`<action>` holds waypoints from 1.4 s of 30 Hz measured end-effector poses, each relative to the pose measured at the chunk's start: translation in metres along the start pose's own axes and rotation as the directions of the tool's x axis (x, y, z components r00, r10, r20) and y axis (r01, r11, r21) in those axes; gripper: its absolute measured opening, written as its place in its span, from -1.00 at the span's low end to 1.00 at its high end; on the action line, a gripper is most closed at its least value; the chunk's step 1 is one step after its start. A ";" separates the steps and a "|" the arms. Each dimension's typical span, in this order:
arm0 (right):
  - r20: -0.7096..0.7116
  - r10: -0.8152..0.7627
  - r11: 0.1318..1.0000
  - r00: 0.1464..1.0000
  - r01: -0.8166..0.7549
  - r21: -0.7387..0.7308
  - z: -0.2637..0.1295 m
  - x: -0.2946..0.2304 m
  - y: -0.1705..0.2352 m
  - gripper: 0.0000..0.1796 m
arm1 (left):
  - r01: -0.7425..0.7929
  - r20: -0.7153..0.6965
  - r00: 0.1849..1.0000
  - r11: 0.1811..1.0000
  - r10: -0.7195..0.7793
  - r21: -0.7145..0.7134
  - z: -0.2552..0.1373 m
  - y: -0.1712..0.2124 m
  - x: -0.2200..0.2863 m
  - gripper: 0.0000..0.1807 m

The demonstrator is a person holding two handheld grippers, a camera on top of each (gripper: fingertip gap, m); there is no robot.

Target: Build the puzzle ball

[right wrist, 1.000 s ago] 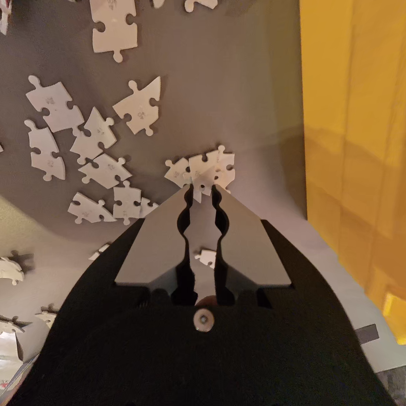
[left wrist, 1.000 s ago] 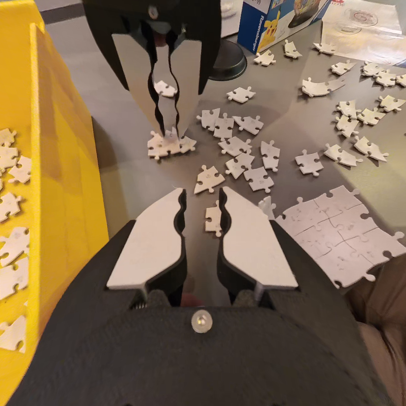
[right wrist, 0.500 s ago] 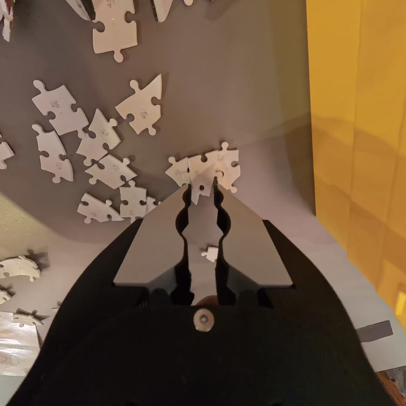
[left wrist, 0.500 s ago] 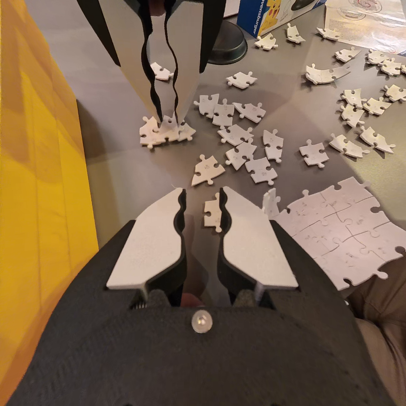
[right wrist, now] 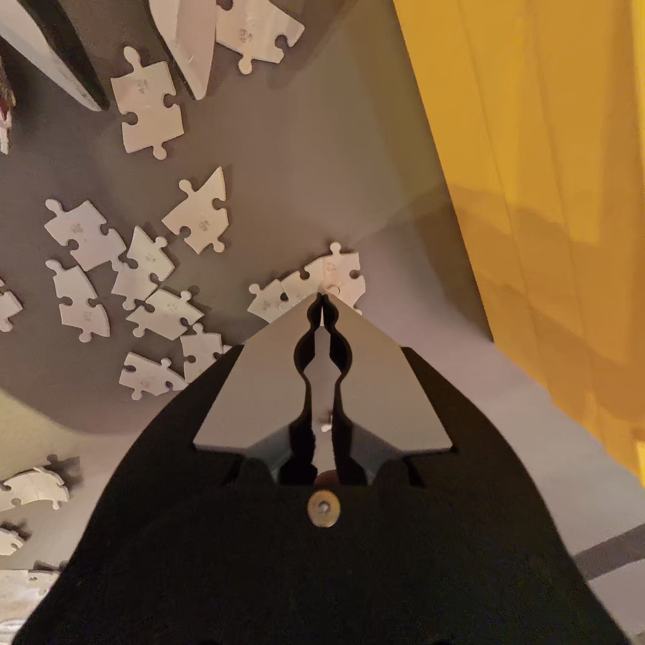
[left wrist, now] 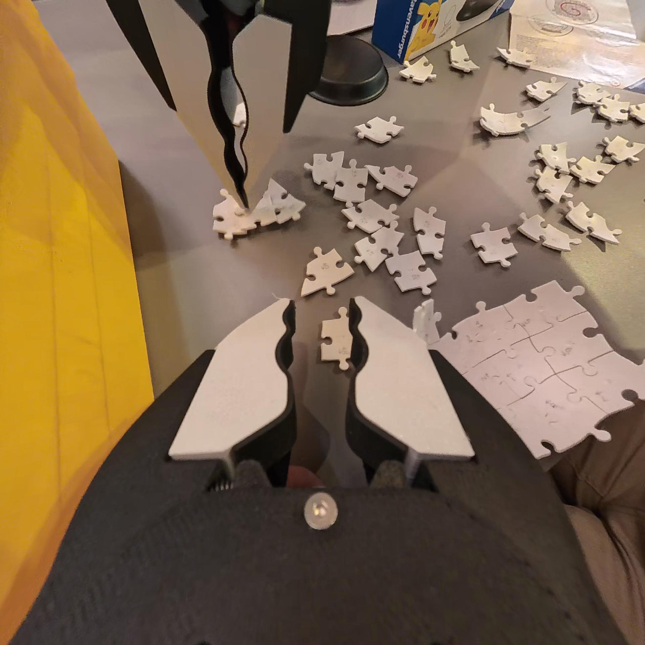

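Observation:
Several white puzzle pieces (left wrist: pixel 370 216) lie loose on the grey table (left wrist: pixel 181 272). A joined flat panel of pieces (left wrist: pixel 544 370) lies at the right. My left gripper (left wrist: pixel 321 302) is open and empty, low over the table, with one loose piece (left wrist: pixel 336 340) lying between its fingers. My right gripper (right wrist: pixel 321 296) is shut, its tips pinching a piece in a small overlapping cluster (right wrist: pixel 335 272) beside the yellow bin. In the left wrist view the right gripper (left wrist: pixel 244 204) comes down from the top onto that cluster (left wrist: pixel 237 220).
A yellow bin (left wrist: pixel 52 279) walls the left side and also shows in the right wrist view (right wrist: pixel 541 174). A black dome stand (left wrist: pixel 349 80), the puzzle box (left wrist: pixel 419 31) and a paper sheet (left wrist: pixel 576 35) sit at the back. The left gripper's fingers (right wrist: pixel 185 42) show at the top left. Left tips to right tips: about 11 centimeters.
My right gripper has closed from slightly open to shut on the cluster. My left gripper has stayed open and has drifted a little closer to the table.

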State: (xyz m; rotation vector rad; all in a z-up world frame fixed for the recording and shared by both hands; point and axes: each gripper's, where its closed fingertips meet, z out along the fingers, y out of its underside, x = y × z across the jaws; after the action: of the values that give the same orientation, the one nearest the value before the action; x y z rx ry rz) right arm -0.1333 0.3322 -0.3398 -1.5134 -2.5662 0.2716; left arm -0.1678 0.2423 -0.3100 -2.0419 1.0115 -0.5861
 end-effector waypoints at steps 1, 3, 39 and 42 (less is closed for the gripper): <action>0.007 0.015 1.000 1.000 -0.015 0.007 0.000 0.000 0.000 -1.00 | 0.000 0.000 1.000 1.000 0.000 0.001 0.000 0.000 0.000 -0.68; 0.023 0.043 0.999 0.999 -0.043 0.017 0.000 0.000 0.000 -1.00 | 0.001 -0.001 1.000 1.000 -0.001 0.002 0.000 0.000 0.000 -0.68; -0.069 0.348 0.938 0.935 -0.348 0.014 -0.010 -0.010 0.020 -0.89 | 0.016 0.003 1.000 1.000 -0.016 0.001 0.000 0.004 -0.002 -0.67; -0.063 0.372 0.928 0.926 -0.369 0.056 -0.005 -0.014 0.017 -0.87 | 0.013 0.008 1.000 1.000 -0.013 0.004 -0.001 0.003 -0.003 -0.67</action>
State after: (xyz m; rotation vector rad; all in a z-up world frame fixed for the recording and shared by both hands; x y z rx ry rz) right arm -0.1109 0.3285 -0.3392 -1.9472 -2.1882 0.3046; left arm -0.1715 0.2428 -0.3115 -2.0469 0.9922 -0.5862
